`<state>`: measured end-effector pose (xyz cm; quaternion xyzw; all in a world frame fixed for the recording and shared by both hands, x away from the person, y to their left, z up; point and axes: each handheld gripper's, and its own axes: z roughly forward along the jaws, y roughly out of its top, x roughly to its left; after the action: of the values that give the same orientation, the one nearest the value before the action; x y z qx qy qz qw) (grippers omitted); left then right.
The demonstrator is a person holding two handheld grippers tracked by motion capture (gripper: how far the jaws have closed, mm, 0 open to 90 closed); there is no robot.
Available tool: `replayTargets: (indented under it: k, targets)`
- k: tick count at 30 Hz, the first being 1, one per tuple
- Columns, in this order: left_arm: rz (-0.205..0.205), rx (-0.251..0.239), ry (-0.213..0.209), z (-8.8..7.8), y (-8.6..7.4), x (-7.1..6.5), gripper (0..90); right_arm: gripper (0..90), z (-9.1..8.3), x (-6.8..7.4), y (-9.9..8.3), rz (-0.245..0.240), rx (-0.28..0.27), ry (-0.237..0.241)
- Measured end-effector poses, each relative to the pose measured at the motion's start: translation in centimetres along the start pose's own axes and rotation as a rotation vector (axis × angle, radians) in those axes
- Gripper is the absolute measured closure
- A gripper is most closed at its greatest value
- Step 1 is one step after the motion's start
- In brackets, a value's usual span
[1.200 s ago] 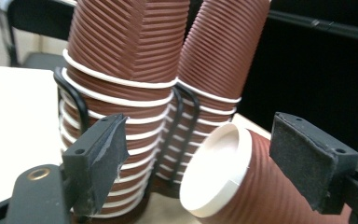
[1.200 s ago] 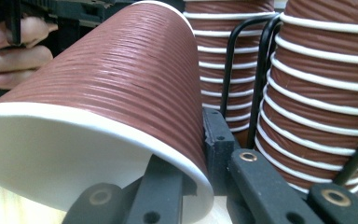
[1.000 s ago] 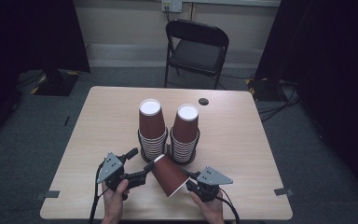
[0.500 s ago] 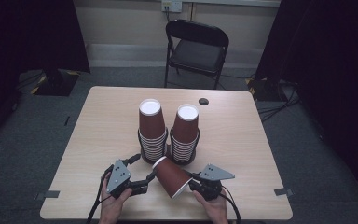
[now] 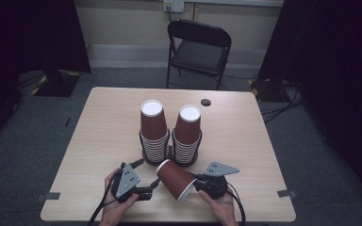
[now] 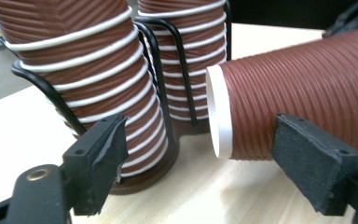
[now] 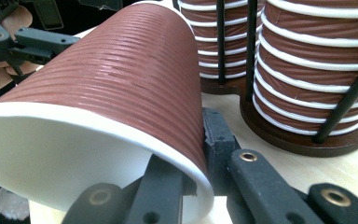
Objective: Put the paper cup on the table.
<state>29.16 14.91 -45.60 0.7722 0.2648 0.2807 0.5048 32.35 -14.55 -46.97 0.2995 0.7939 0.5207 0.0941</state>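
Note:
A brown ribbed paper cup (image 5: 176, 179) lies tilted just above the table, its white mouth toward me. My right gripper (image 5: 194, 186) is shut on its rim wall; in the right gripper view one jaw sits inside the cup (image 7: 98, 107) and the other outside, with the right gripper (image 7: 191, 172) pinching the wall. My left gripper (image 5: 152, 189) is at the cup's narrow end. Its jaws have just been opening: in the left gripper view the left gripper (image 6: 205, 163) stands open, the cup (image 6: 303, 88) reaching into the gap near the right-hand pad, not pressed.
Two tall stacks of the same cups (image 5: 152, 127) (image 5: 187, 132) stand in a black wire holder (image 5: 171, 157) on a round wooden base, directly behind the grippers. A small dark disc (image 5: 206, 102) lies near the table's far edge. A folding chair (image 5: 198, 47) stands beyond the table.
The left gripper swung its jaws down from pointing at the holder to lying level at the cup's narrow end, and they now stand apart. The cup and right gripper barely moved.

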Motion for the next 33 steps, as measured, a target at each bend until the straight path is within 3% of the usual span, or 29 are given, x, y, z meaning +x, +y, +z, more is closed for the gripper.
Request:
replayTargets:
  k: [5,17,24,25,30,33]
  targets:
    - [0.045,-0.001,-0.035,0.1,-0.1,-0.5,17.2,85.6,0.1,-0.3,0.5,-0.001,0.03,0.026]
    - [0.238,-0.008,-0.067,0.4,0.0,-2.4,17.1,85.6,0.2,-1.0,2.1,-0.002,0.139,0.062]
    - [0.275,0.014,-0.049,0.6,0.0,-3.1,15.7,85.6,0.5,-1.2,2.7,-0.001,0.192,0.089]
    - [0.302,0.018,-0.042,0.6,0.0,-3.2,15.6,85.6,0.5,-1.2,2.8,0.003,0.194,0.093]
    - [0.364,0.047,-0.037,0.8,0.2,-3.6,15.2,85.6,0.7,-1.3,3.2,-0.003,0.224,0.094]
    - [0.376,0.053,-0.036,1.1,0.1,-4.0,15.1,85.6,0.7,-1.3,3.5,-0.004,0.234,0.101]
